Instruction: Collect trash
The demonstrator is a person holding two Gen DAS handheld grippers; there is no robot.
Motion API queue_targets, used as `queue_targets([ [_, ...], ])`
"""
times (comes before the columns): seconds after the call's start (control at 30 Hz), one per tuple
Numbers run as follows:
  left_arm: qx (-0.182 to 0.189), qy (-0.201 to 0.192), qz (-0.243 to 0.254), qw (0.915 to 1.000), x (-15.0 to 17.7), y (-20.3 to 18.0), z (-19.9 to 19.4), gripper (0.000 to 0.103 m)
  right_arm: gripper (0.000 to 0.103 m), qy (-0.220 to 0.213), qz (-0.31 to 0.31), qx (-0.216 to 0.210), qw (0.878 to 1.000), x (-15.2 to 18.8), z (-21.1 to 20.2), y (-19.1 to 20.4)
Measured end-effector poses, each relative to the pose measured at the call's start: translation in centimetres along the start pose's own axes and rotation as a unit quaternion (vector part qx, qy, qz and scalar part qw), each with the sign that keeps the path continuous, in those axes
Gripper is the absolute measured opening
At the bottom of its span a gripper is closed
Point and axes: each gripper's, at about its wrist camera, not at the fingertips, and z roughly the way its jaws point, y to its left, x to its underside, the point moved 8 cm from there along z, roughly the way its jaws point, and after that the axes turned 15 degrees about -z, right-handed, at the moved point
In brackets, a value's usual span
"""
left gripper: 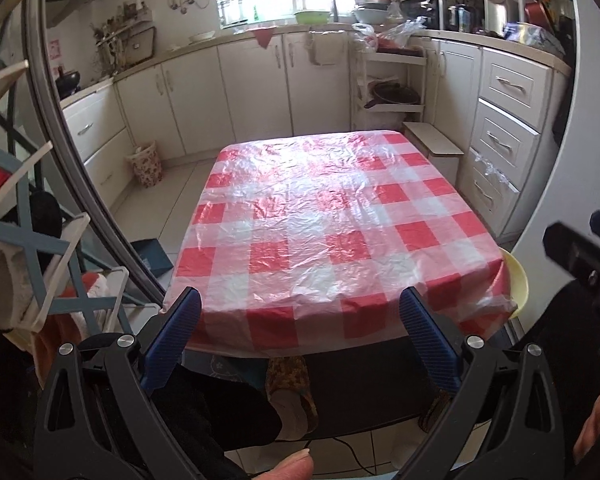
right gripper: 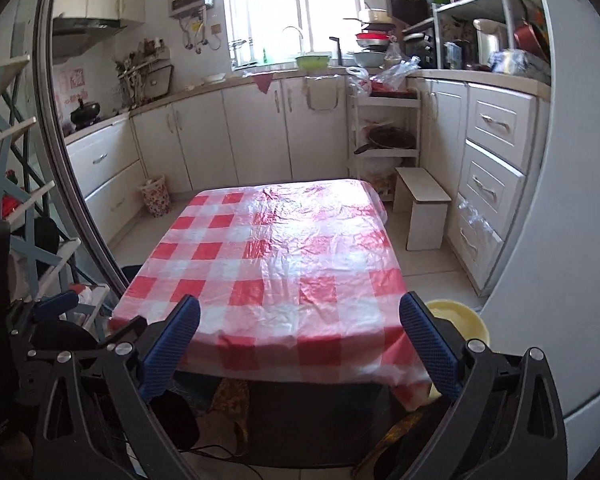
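Note:
A low table under a red and white checked plastic cloth fills the middle of both views; no trash shows on it. My left gripper hovers open above the table's near edge, nothing between its blue pads. My right gripper is open too, over the near edge a little further right. A floral waste basket stands on the floor by the left cabinets. The right gripper's black body shows at the right of the left wrist view, the left gripper's body at the left of the right wrist view.
White kitchen cabinets run along the back and right. A small white stool stands beyond the table's far right corner, a yellow stool at its near right. A blue-framed shelf rack stands left. Slippered feet rest under the table.

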Motion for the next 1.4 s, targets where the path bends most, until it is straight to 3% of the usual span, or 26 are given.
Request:
queue_targets([
  [0.27,-0.003,-0.006,0.009,0.9999,0.3,-0.2,-1.4,0.095,0.096,0.04,0.064,0.029,0.997,3.8,0.8,-2.4],
  [0.53,0.001,-0.016,0.016,0.9997,0.4,-0.1,-1.6,0.095,0.096,0.042,0.043,0.028,0.998,4.3,1.0,-0.6],
  [0.93,-0.005,-0.025,-0.015,0.9996,-0.3,1.1,-1.8,0.095,0.095,-0.021,0.007,0.055,0.998,2.1,-1.8,-0.2],
  [1.07,0.014,-0.023,-0.024,0.9994,-0.5,1.2,-2.0,0.095,0.095,-0.042,-0.003,0.063,0.997,1.4,-2.5,0.1],
  [1.4,0.017,-0.028,-0.019,0.9993,-0.6,1.0,-2.3,0.095,0.096,-0.057,0.007,0.056,0.997,1.3,-2.9,0.1],
])
